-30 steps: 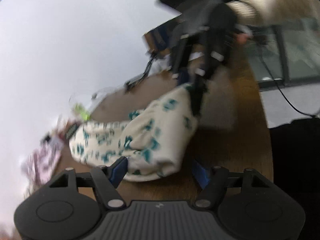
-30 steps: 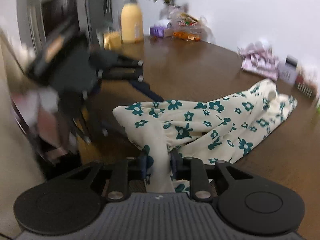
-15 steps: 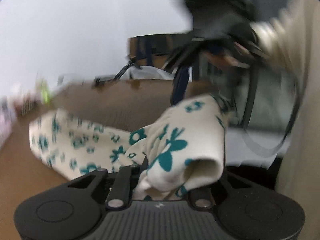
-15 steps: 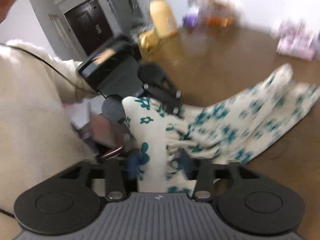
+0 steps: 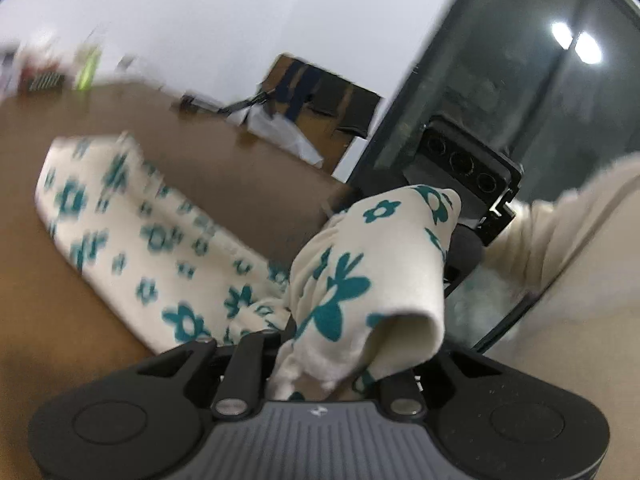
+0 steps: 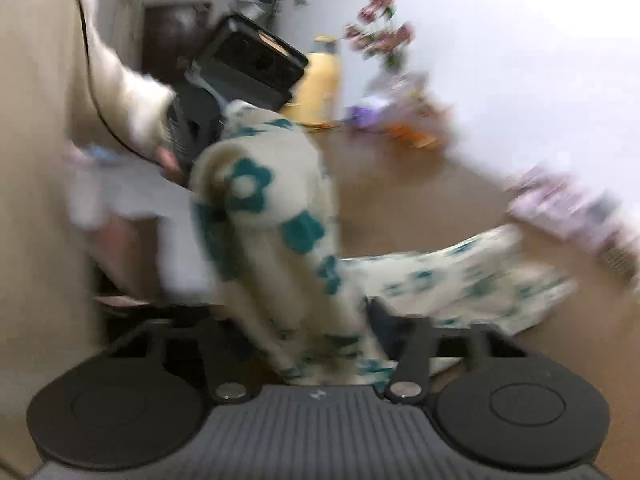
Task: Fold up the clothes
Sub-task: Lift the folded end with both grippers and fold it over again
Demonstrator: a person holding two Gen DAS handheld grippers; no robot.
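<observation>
left wrist view: left gripper (image 5: 320,356) low centre of frame, jaws closed on a bunched edge of the floral garment (image 5: 360,280). the cream cloth with teal flowers rises from between the jaws in a rolled fold, then trails away to the left of the frame across the brown table (image 5: 224,176), where it lies blurred. right gripper's body (image 5: 468,168) shows at right centre, just behind the raised fold and touching it. a cream sleeve (image 5: 560,224) enters from the right edge. a cardboard box (image 5: 320,92) stands at the far table edge, upper centre.

right wrist view: right gripper (image 6: 316,360) at bottom centre; its jaws have just been closing and now pinch the garment (image 6: 280,220), which stands up as a thick column from between the jaws. the rest of the cloth spreads to the lower right of the frame on the table (image 6: 400,184). the left gripper (image 6: 248,68) sits at upper left, at the top of the cloth column. a yellow jug (image 6: 324,76) and flowers (image 6: 384,28) appear at top centre, blurred.
</observation>
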